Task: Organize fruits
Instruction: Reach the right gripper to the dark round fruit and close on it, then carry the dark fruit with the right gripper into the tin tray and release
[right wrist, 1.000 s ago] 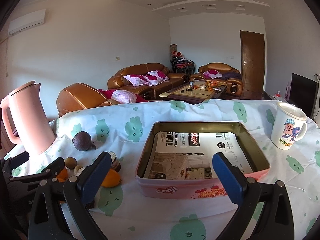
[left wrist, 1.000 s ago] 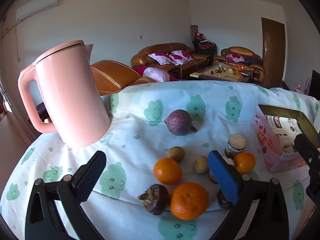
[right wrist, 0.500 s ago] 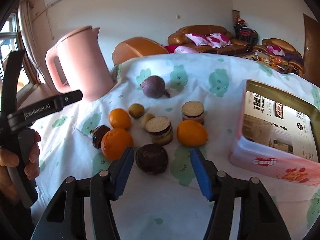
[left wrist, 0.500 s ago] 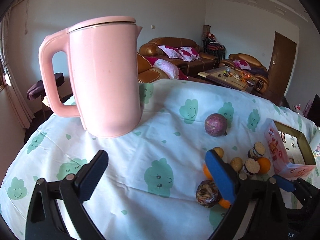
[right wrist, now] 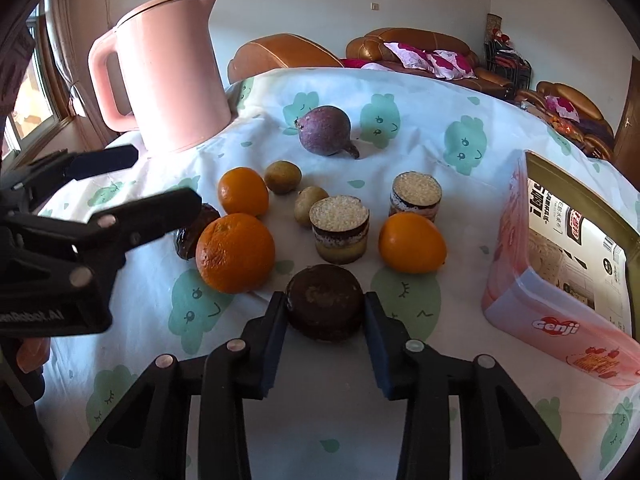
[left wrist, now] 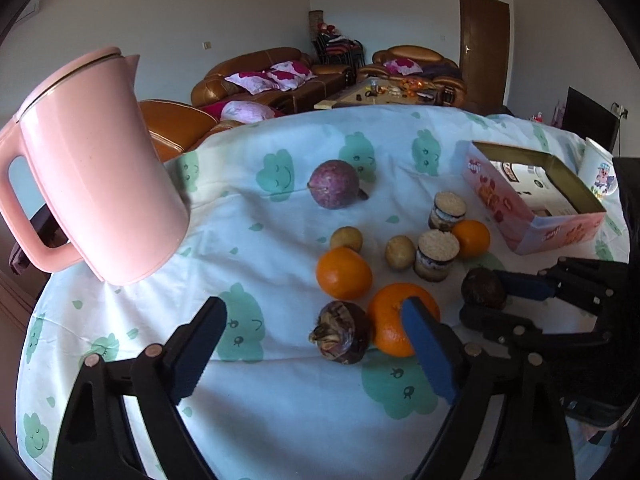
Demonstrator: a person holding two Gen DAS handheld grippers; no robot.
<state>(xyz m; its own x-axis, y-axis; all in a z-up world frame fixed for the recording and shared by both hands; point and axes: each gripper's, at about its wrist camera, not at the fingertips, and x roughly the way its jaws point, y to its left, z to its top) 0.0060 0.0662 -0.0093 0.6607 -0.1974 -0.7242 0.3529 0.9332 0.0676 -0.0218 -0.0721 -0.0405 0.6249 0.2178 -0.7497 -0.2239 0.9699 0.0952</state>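
The right gripper is closing, its pads against a dark round fruit. At nine o'clock, the left gripper narrows around nothing. At three o'clock the tin holds no fruit; everything remains unsorted.

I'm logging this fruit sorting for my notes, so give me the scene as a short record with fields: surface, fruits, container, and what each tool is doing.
surface: tablecloth with green cartoon prints
fruits: three oranges, largest; purple round fruit; dark brown round fruit
container: open pink tin, no fruit seen inside
other: pink kettle
right tool: closing, pads against the dark brown round fruit
left tool: closing, nothing gripped, over the cloth
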